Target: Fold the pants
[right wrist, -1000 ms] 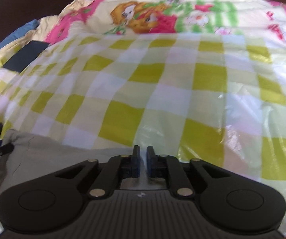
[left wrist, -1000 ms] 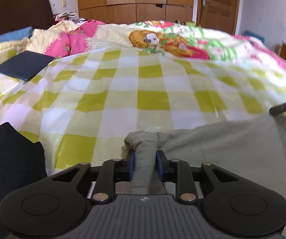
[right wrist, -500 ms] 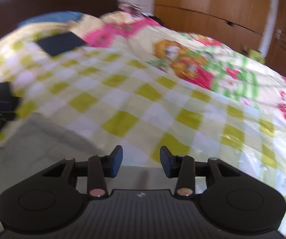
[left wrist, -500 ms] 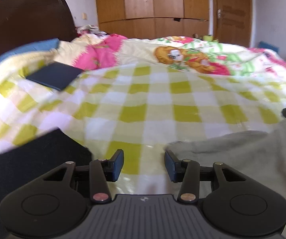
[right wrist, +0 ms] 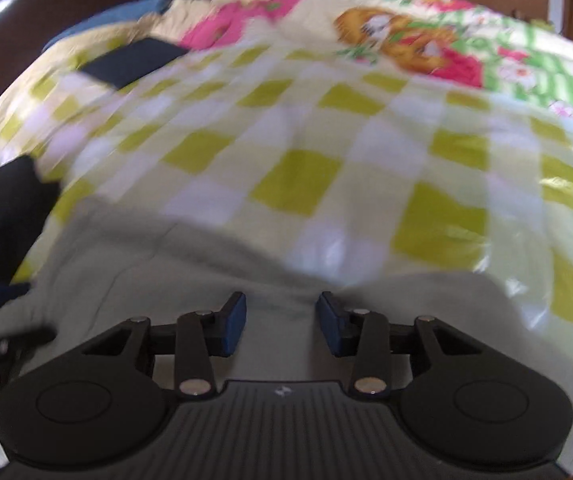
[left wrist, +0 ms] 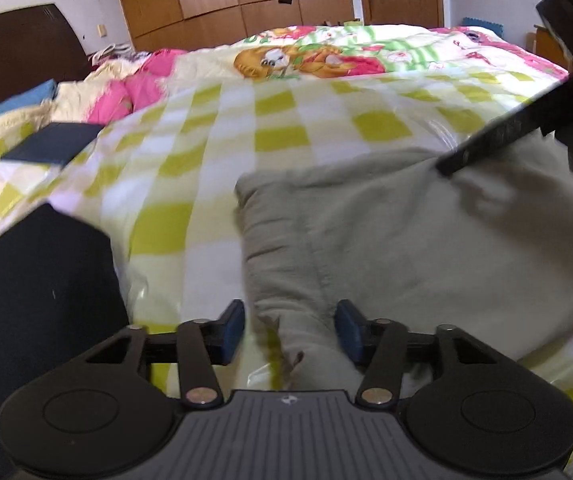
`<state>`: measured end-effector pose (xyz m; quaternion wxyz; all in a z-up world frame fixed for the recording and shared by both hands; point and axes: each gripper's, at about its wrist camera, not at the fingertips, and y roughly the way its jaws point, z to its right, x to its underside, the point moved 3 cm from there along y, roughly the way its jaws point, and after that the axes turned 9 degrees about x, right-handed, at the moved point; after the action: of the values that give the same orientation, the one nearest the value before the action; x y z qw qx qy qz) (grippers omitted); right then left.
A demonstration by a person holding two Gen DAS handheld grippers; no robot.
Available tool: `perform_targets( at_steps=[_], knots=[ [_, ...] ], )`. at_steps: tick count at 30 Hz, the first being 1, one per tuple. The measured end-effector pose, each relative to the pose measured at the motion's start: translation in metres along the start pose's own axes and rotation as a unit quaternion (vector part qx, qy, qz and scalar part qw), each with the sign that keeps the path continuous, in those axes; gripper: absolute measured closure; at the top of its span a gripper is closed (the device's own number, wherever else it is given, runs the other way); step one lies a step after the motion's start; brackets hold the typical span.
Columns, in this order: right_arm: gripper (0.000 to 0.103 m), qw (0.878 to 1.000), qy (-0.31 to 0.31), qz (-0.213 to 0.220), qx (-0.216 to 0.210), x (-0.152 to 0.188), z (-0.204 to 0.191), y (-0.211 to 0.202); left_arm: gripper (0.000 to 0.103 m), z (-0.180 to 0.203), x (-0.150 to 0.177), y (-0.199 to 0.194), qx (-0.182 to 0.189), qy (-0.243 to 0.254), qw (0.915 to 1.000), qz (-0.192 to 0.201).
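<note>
Both grippers are sitting lower and closer over the cloth than a second ago; left no longer pinching the bunched edge. Left gripper is opening, jaws about half spread, a ridge of the soft grey-green cotton pants lying between the pads untouched. Pants are lying flat on the yellow-and-white checked plastic sheet. Right gripper is hovering part open over the pants, empty. Probably re-gripping between folds: next move needs both pinching the near edge.
</note>
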<state>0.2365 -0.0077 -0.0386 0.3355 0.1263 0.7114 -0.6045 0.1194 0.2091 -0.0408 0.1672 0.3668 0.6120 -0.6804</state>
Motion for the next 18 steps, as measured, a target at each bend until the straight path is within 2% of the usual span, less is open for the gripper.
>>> perform_targets(
  at_steps=[1, 2, 4, 7, 9, 10, 11, 15, 18],
  knots=[
    [0.059, 1.0, 0.029, -0.003, -0.001, -0.003, 0.005, -0.004, 0.033, -0.002, -0.002, -0.002, 0.0, -0.015, 0.9999, -0.002],
    [0.059, 0.999, 0.045, 0.003, -0.01, -0.003, 0.007, -0.014, 0.033, -0.002, -0.006, -0.005, -0.001, -0.023, 0.9997, -0.004],
    [0.056, 0.999, 0.024, 0.023, -0.011, 0.002, 0.005, -0.035, 0.033, 0.005, -0.014, -0.018, -0.014, -0.015, 0.9996, 0.018],
    [0.054, 0.999, 0.031, 0.01, 0.014, 0.019, 0.022, -0.053, 0.033, 0.022, -0.021, -0.029, -0.017, 0.011, 0.9992, 0.034],
    [0.054, 0.997, 0.036, -0.016, 0.059, 0.034, 0.042, -0.051, 0.033, 0.026, -0.025, -0.028, -0.013, 0.021, 0.9989, 0.039],
    [0.053, 0.996, 0.037, -0.037, 0.078, 0.042, 0.052, -0.047, 0.033, 0.029, -0.029, -0.025, -0.012, 0.027, 0.9987, 0.04],
    [0.053, 0.995, 0.044, -0.051, 0.077, 0.049, 0.059, -0.045, 0.033, 0.029, -0.034, -0.021, -0.015, 0.031, 0.9985, 0.042],
    [0.052, 0.995, 0.039, -0.05, 0.079, 0.048, 0.068, -0.052, 0.033, 0.022, -0.061, 0.002, -0.001, 0.008, 0.9988, 0.048],
    [0.052, 0.997, 0.036, -0.027, 0.063, 0.038, 0.064, -0.056, 0.033, 0.013, -0.075, 0.03, 0.013, -0.01, 0.9991, 0.039]
  ],
)
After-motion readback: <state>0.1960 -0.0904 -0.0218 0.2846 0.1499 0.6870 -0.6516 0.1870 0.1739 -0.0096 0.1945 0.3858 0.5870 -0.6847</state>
